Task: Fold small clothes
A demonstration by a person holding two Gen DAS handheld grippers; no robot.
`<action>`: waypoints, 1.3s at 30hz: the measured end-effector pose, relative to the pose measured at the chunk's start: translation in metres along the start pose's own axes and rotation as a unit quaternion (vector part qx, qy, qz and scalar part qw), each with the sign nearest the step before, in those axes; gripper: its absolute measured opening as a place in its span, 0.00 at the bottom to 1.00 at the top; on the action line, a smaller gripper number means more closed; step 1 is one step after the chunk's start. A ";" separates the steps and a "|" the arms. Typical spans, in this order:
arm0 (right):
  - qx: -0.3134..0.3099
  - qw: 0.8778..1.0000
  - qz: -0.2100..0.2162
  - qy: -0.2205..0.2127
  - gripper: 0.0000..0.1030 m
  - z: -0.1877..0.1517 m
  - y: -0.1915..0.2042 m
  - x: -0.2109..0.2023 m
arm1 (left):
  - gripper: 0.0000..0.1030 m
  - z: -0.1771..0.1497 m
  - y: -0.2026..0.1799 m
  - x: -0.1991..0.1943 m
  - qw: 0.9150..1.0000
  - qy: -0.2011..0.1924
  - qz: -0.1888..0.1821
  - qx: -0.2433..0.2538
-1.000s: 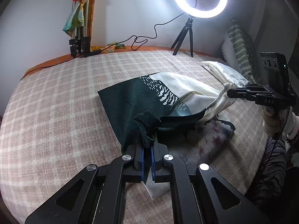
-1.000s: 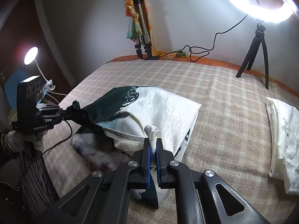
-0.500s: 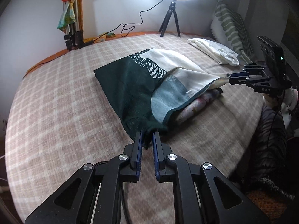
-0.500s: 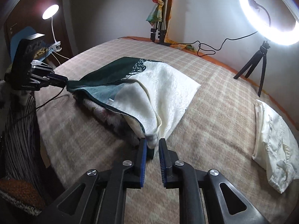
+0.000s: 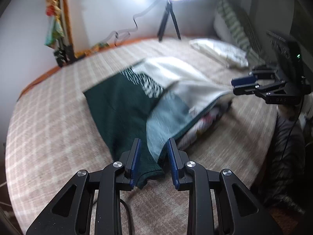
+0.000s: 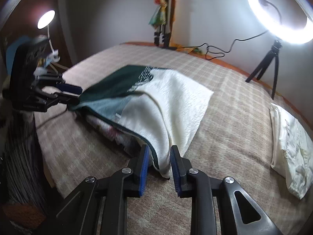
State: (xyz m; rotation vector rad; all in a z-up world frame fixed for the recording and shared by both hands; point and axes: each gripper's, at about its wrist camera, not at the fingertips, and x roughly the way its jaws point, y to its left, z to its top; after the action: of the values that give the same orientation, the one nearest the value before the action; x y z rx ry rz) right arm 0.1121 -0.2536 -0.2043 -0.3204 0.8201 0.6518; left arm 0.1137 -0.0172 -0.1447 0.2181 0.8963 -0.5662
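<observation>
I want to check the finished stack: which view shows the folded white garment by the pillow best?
The right wrist view: the folded white garment lies near, unblocked and sharp. The left wrist view shows it far off and blurred.

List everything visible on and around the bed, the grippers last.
Green and cream garment: one, spread mid-bed, lying over another cloth.
Patterned cloth: one, pale floral, under the garment's near edge.
Folded cream cloth: one, right side of the bed.
Striped pillow: one, green and white, by the wall.
Ring light: one, white, on a black tripod.
Desk lamp: one, lit, far left.
Bed cover: one, beige plaid.
Left gripper: black, blue pads, jaws open.
Right gripper: black, blue pads, jaws open.
</observation>
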 end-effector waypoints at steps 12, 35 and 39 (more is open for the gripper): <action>-0.057 0.996 0.029 0.064 0.14 -0.011 -0.004 -0.009 | 0.25 -0.030 0.021 -0.016 0.998 0.047 -0.024 -0.029; 0.107 0.990 0.086 0.020 0.13 0.142 -0.046 0.139 | 0.25 0.058 0.061 0.059 0.994 -0.005 0.011 -0.106; 0.123 0.987 0.101 0.031 0.13 0.132 -0.050 0.153 | 0.25 0.045 0.071 0.067 0.993 0.008 0.013 -0.121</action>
State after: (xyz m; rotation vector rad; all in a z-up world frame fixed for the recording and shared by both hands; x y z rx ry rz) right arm 0.2972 -0.1631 -0.2341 -0.0331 0.9905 0.7237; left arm 0.2158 -0.0019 -0.1738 0.0148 0.9676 -0.4284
